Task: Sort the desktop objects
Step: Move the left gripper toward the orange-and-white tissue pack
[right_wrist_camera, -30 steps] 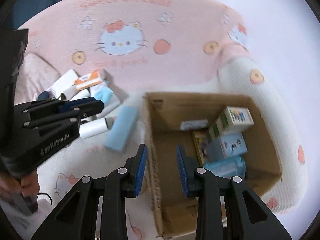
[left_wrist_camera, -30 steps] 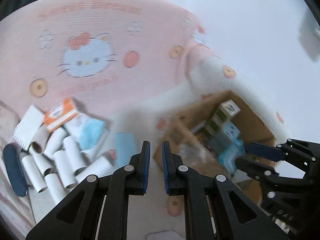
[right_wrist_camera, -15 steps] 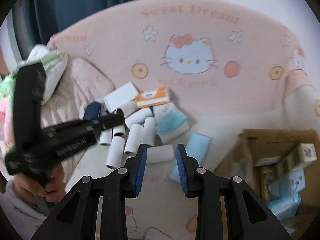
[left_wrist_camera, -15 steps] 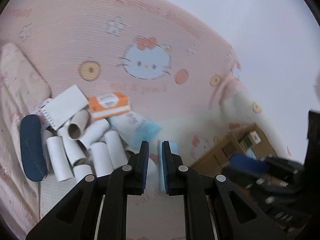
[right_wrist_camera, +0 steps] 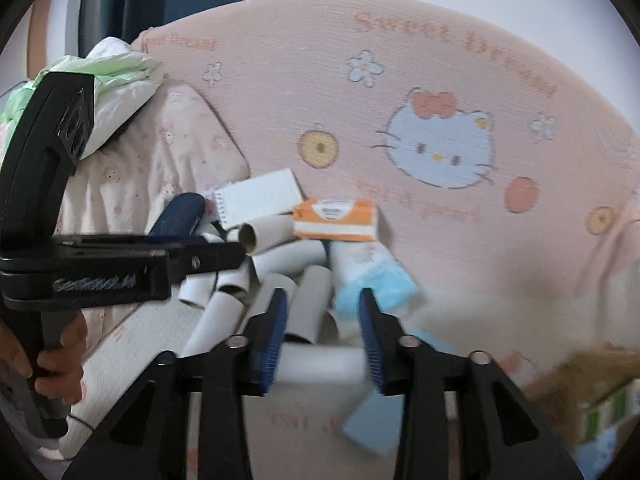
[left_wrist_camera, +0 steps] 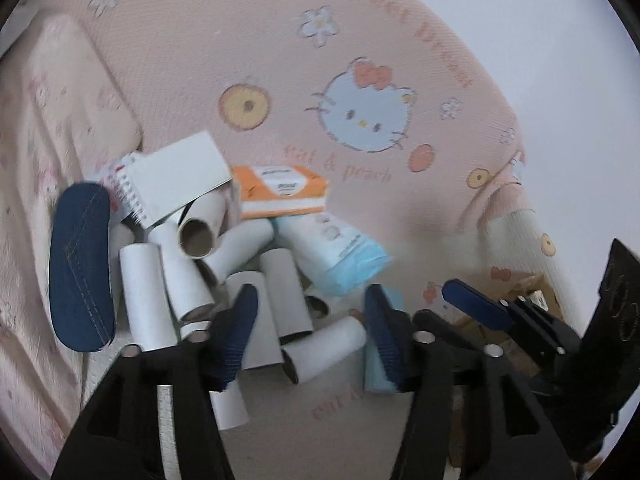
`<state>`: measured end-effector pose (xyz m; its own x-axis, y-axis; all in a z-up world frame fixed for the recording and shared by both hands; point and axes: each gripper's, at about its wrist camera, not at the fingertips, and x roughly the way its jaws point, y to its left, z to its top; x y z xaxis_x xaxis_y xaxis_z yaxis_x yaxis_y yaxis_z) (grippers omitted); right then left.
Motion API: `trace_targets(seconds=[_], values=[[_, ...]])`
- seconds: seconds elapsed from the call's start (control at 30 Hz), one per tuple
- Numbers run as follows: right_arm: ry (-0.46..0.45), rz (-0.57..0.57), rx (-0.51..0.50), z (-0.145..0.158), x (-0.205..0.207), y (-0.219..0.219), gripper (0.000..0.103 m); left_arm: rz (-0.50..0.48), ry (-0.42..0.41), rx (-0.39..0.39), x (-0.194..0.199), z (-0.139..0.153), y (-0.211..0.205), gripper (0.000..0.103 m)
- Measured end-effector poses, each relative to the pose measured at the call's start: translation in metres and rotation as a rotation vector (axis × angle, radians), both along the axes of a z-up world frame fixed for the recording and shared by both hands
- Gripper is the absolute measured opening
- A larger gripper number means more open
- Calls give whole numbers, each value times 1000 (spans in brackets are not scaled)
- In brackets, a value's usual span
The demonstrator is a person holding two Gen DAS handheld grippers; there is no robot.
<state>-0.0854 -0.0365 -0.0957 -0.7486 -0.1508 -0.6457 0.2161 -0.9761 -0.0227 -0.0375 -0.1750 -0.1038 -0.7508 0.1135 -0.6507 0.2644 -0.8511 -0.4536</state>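
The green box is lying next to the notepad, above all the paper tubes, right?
Not quite: the box is orange and white, not green. The left wrist view shows it lying next to the notepad, above the paper tubes.

My cardboard box point(right_wrist_camera: 592, 384) is cut off at the right wrist view's lower right edge, contents blurred. My left finger point(left_wrist_camera: 236, 332) hides part of the paper tubes point(left_wrist_camera: 280, 292). Orange box point(left_wrist_camera: 282, 192) print unreadable.
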Motion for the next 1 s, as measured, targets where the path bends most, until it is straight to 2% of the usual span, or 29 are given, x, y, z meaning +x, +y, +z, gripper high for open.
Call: trace_targets(seconds=[0.1,0.23,0.43,0.6,0.7,1.0], values=[[16,13,-59,-11,-17,-3,56,29,-10,3,-4,-6,-15,62],[54,-4,-147,-19,-39,3,67,55,-14,51,-12,-11,-37,62],[55,-89,-208,-31,-81,18,70,78,-17,183,-39,-20,-67,64],[-26,-104,-249,-41,-129,31,70,77,-47,166,-76,-22,-74,64],[-102,-170,-277,-54,-149,43,70,61,-78,165,-99,-28,-76,64],[-142,-193,-345,-63,-174,69,71,109,-123,248,-142,-51,-93,64]])
